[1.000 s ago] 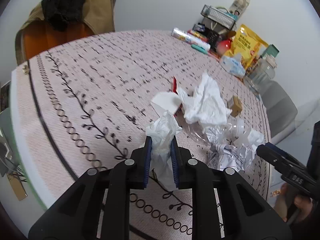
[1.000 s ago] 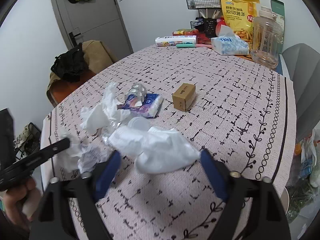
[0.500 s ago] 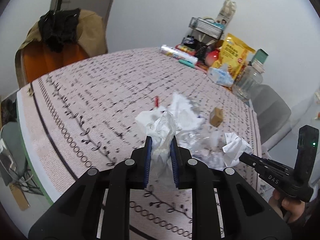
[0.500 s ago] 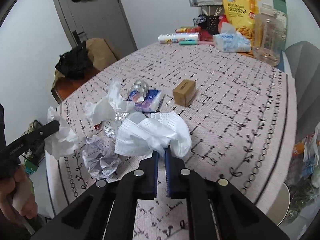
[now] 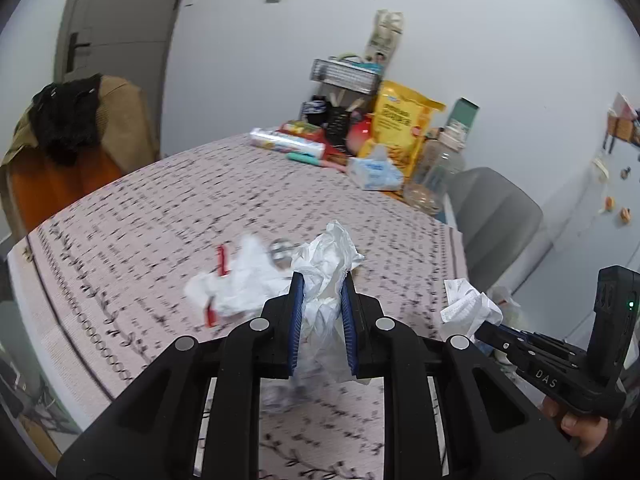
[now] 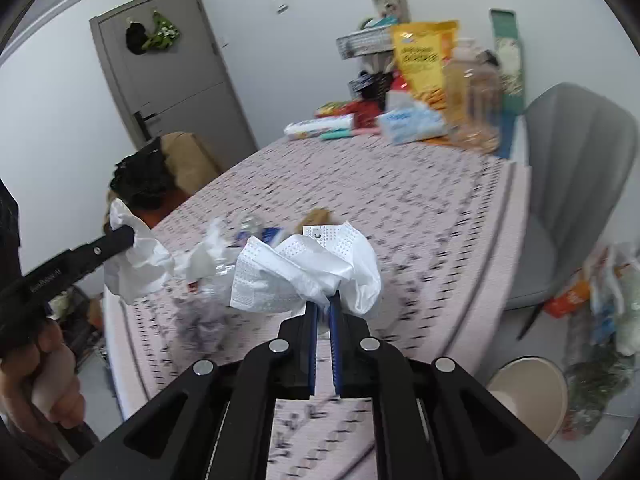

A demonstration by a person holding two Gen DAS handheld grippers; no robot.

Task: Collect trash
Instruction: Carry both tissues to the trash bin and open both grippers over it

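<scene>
My left gripper [image 5: 322,284] is shut on a crumpled white tissue [image 5: 326,264] and holds it above the table; it also shows in the right wrist view [image 6: 132,256]. My right gripper [image 6: 324,304] is shut on a white paper towel wad [image 6: 308,272], lifted off the table; it also shows in the left wrist view [image 5: 468,308]. More trash lies on the patterned tablecloth [image 5: 160,216]: a white tissue [image 5: 240,276], a red wrapper [image 5: 222,260], a crushed clear bottle [image 6: 216,276], crumpled paper [image 6: 200,320] and a small cardboard box [image 6: 318,216].
Snack bags, a tissue pack [image 5: 374,170], a clear jar [image 5: 434,176] and a rack crowd the table's far end. A grey chair [image 6: 576,200] stands on the right. A beige bin [image 6: 528,388] and bags sit on the floor beside it. An orange chair with clothes [image 5: 68,148] is on the left.
My right gripper closed on the paper towel wad and lifted it. Both grippers have risen and pulled back from the trash pile with their loads.
</scene>
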